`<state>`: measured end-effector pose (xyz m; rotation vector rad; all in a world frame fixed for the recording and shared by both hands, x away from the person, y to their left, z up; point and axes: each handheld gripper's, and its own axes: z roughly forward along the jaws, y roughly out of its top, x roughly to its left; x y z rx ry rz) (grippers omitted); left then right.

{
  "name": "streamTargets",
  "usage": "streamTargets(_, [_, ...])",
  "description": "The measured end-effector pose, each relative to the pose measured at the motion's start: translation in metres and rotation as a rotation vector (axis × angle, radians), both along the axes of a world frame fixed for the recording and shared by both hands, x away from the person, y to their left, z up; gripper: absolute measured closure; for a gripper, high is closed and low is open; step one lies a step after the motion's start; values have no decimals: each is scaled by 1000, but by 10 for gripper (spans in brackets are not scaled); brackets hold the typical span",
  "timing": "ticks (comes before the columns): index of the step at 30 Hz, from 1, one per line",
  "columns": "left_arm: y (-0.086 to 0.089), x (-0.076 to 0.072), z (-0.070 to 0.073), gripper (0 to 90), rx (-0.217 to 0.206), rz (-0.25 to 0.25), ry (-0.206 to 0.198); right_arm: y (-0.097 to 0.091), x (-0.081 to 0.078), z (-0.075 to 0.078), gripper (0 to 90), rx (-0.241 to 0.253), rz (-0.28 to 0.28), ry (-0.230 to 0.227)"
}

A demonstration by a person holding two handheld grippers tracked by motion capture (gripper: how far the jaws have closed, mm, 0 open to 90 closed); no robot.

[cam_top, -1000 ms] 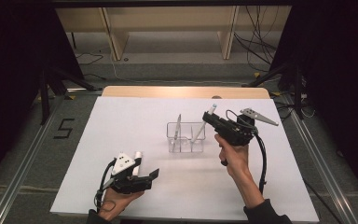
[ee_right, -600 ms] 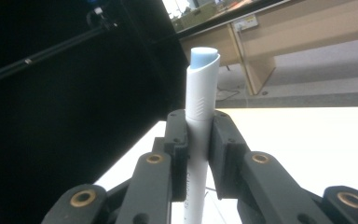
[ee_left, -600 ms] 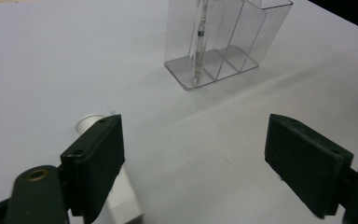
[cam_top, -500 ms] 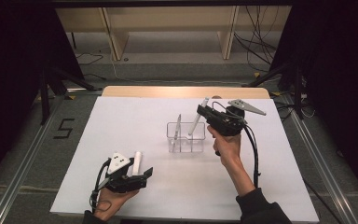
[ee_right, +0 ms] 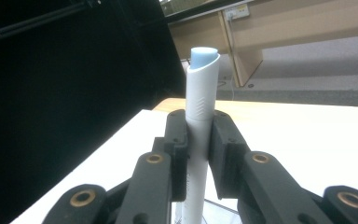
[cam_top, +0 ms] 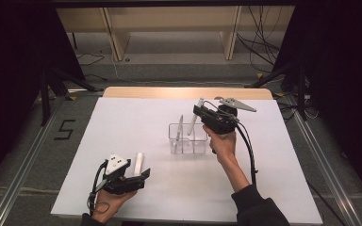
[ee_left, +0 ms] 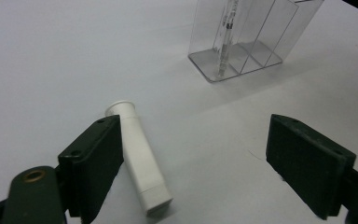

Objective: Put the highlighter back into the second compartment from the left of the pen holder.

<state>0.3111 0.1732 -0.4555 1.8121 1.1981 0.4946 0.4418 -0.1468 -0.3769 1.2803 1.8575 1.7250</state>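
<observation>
My right gripper (cam_top: 201, 113) is shut on a white marker (cam_top: 195, 118), which slants down toward a clear divided organizer (cam_top: 187, 140) at mid-table. In the right gripper view the marker (ee_right: 200, 112) stands upright between the pads, blue end up. I cannot tell if its lower end is inside the organizer. A thin pen (cam_top: 180, 126) leans in the organizer's left compartment. My left gripper (cam_top: 136, 180) rests open near the front left. A white tube (ee_left: 140, 163) lies flat just inside its left jaw, untouched by the pads; the organizer (ee_left: 256, 42) is beyond it.
The white tabletop (cam_top: 122, 127) has a wooden strip (cam_top: 184, 92) along its far edge. Black stands and cables sit on the floor behind and to both sides. A "5" mark (cam_top: 65, 129) lies on the floor at the left.
The right gripper carried the marker to the left and a little farther away, over the organizer. The left gripper has hardly moved.
</observation>
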Motion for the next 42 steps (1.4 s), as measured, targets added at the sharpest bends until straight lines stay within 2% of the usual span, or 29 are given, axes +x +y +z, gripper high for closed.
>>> streamTargets(4, [1,0,-1,181,0,10,3,5,3,-2,790,-26,0,2])
streamTargets(14, [1,1,-2,180,5,14,8,10,7,-11,789,-55,3,29])
streamTargets(34, [0,0,-3,178,12,8,9,20,13,-27,782,-93,31,114])
streamTargets(38, [0,0,-3,178,12,8,10,22,14,-29,536,-104,38,134])
streamTargets(40, [0,0,-3,178,13,9,10,20,14,-28,466,-99,35,135])
streamTargets(41, [0,0,-3,178,14,9,11,20,14,-28,466,-99,35,135])
streamTargets(42, [0,0,-3,178,14,10,11,18,13,-25,417,-85,28,136])
